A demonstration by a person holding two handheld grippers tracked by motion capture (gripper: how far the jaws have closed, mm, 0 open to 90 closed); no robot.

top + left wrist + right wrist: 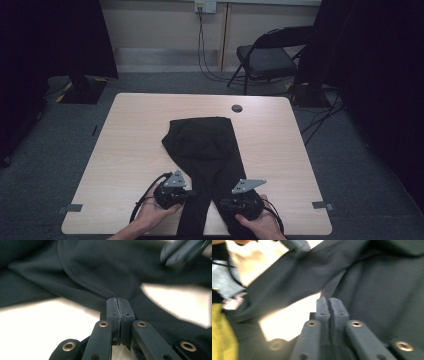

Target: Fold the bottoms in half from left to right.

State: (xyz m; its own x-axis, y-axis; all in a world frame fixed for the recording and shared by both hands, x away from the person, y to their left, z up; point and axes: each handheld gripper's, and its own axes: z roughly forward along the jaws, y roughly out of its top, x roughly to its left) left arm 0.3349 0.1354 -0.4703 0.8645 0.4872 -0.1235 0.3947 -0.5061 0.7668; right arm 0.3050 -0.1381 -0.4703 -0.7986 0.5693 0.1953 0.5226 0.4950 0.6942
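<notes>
A pair of black trousers [202, 140] lies on the light wooden table [135, 145], waist end folded toward the far side and both legs running to the near edge. My left gripper [192, 192] lies against the inner edge of the left leg. In the left gripper view its jaws [117, 299] are pressed together on a seam of the black cloth [100, 270]. My right gripper [222, 202] sits at the inner edge of the right leg. In the right gripper view its jaws [328, 298] are closed on a fold of the cloth [374, 290]. A hand holds each gripper.
A round cable hole [237, 108] sits in the table's far edge. A black folding chair [265, 57] stands behind the table on the right, dark curtains and stands at both sides. Tape marks [74, 207] lie near the front corners.
</notes>
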